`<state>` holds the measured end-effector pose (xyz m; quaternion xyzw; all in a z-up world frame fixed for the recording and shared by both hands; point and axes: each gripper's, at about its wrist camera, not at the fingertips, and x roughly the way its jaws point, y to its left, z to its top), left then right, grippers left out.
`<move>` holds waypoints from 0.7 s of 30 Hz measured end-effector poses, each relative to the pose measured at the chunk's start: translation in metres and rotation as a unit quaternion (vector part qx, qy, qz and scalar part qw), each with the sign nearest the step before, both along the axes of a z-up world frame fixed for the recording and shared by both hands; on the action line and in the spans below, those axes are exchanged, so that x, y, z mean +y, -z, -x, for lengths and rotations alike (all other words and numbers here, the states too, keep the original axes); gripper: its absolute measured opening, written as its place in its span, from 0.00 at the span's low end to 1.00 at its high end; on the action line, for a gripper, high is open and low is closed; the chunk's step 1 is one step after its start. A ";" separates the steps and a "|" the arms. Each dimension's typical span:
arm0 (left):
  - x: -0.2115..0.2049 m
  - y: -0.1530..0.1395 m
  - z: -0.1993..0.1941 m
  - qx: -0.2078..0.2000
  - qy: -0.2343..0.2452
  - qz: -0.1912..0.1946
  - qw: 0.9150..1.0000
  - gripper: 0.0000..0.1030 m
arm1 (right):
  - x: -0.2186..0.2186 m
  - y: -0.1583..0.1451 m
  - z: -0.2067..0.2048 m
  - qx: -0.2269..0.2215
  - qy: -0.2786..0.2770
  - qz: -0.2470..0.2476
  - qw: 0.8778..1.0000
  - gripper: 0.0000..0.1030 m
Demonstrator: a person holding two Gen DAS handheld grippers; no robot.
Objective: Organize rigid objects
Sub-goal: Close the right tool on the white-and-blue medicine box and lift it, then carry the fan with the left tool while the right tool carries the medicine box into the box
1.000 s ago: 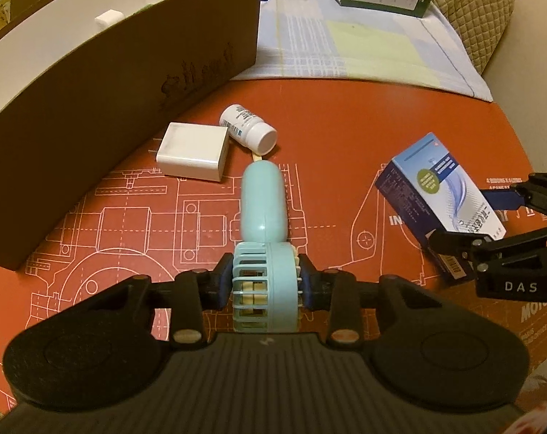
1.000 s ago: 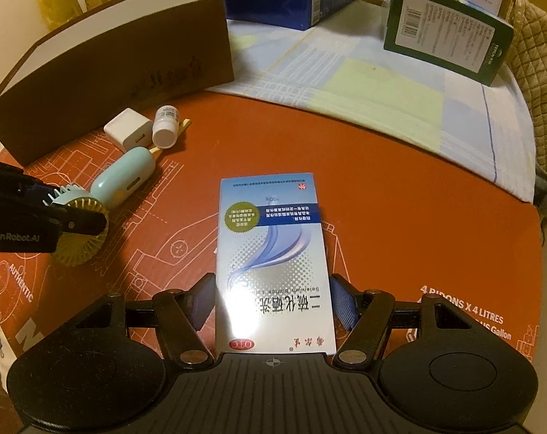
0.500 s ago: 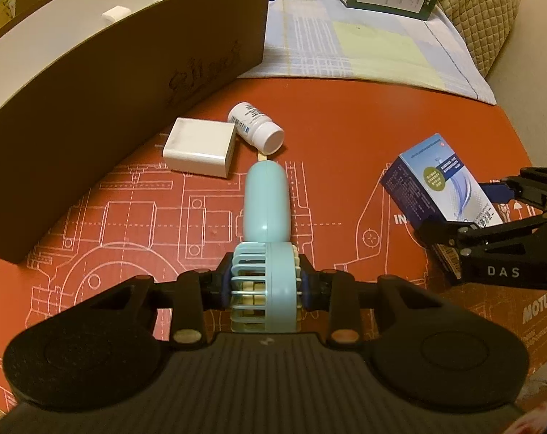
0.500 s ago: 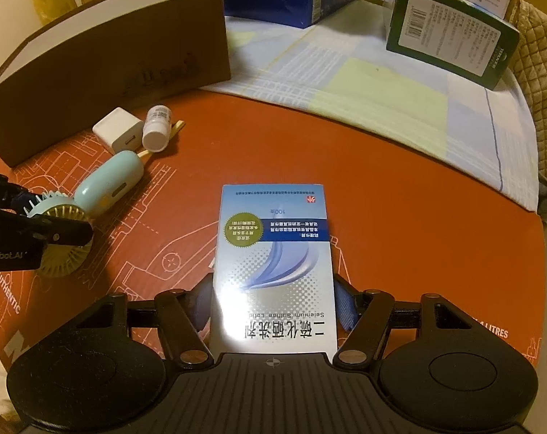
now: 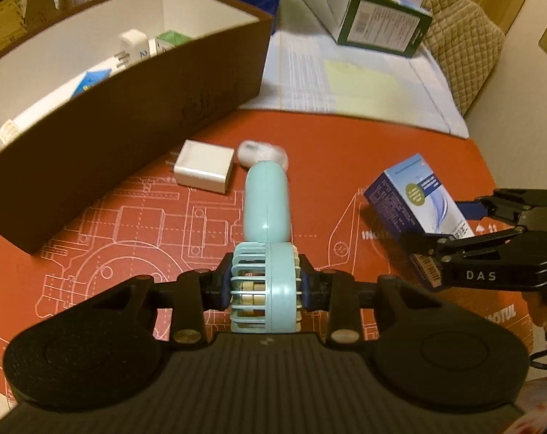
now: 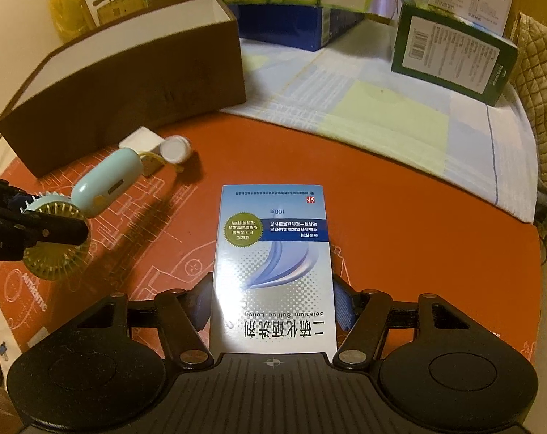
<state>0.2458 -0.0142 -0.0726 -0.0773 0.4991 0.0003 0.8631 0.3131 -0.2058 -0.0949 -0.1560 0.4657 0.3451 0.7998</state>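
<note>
My left gripper is shut on the head of a mint-green handheld fan and holds it above the red mat; the fan also shows in the right wrist view. My right gripper is shut on a blue and white medicine box, lifted off the mat; the box also shows in the left wrist view. A white charger and a white pill bottle lie on the mat beside the brown box.
The brown box holds a white plug and several small items. A checked cloth covers the far side, with a green carton and a blue carton on it. The red mat ends at the right.
Both grippers have risen with their objects. The fan has lifted off the mat, and more of the brown box's inside has come into view.
</note>
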 end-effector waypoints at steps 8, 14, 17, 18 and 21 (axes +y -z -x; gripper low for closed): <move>0.002 -0.021 0.010 -0.026 -0.013 0.004 1.000 0.28 | 0.006 -0.017 0.005 -0.002 -0.010 -0.022 1.000 0.59; 0.008 -0.036 0.017 -0.044 -0.026 0.007 0.999 0.28 | 0.016 -0.034 0.008 -0.007 -0.027 -0.041 0.999 0.59; 0.011 -0.045 0.019 -0.057 -0.033 0.008 0.998 0.28 | 0.025 -0.044 0.008 -0.008 -0.037 -0.055 0.998 0.59; 0.012 -0.048 0.019 -0.060 -0.035 0.008 0.998 0.28 | 0.027 -0.048 0.008 -0.009 -0.041 -0.059 0.997 0.59; 0.019 -0.056 0.020 -0.072 -0.046 0.007 0.996 0.28 | 0.039 -0.056 0.008 -0.014 -0.055 -0.068 0.996 0.59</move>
